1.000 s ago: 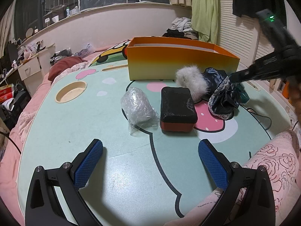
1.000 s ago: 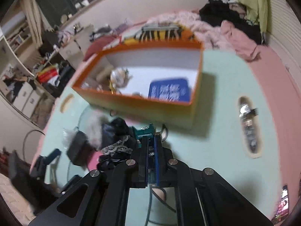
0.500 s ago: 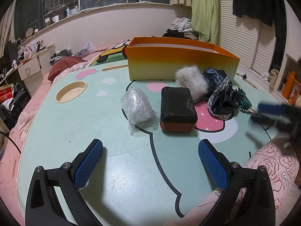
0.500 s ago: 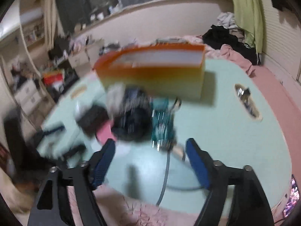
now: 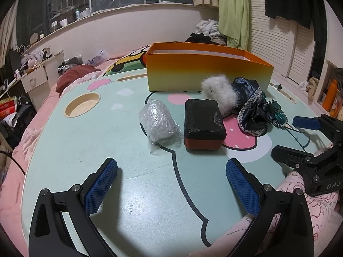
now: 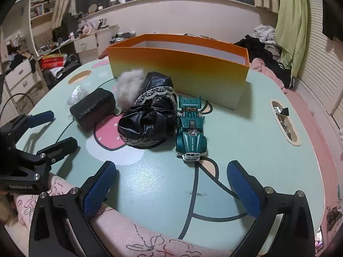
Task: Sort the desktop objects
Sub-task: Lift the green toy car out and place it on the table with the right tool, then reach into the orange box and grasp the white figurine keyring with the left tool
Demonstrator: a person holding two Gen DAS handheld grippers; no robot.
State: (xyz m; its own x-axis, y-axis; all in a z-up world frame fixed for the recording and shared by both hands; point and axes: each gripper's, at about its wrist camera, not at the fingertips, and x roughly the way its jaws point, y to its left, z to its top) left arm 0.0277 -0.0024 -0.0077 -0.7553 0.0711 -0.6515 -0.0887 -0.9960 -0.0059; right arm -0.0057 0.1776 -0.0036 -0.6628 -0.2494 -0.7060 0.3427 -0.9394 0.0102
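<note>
An orange box (image 5: pixel 205 72) (image 6: pixel 178 68) stands open at the back of the mint table (image 5: pixel 128 188). In front of it lie a clear plastic wad (image 5: pixel 159 124), a black and red block (image 5: pixel 203 124) (image 6: pixel 92 107), a white fluffy ball (image 5: pixel 218 90) (image 6: pixel 128 85), a black lace-trimmed cloth (image 5: pixel 253 111) (image 6: pixel 150 117) and a teal toy car (image 5: pixel 278 115) (image 6: pixel 190 128). My left gripper (image 5: pixel 171 184) is open and empty, near the table's front edge. My right gripper (image 6: pixel 171 184) is open and empty, just short of the car.
A round cup hole (image 5: pixel 82 105) sits at the table's left. A slot with foil scraps (image 6: pixel 283 120) is at the right. A pink floral cushion (image 6: pixel 128 231) lines the near edge. A bed, drawers and clothes surround the table.
My right gripper was shut above the cloth near the box. It has opened, pulled back and dropped low to the table's front edge. My left gripper has not moved.
</note>
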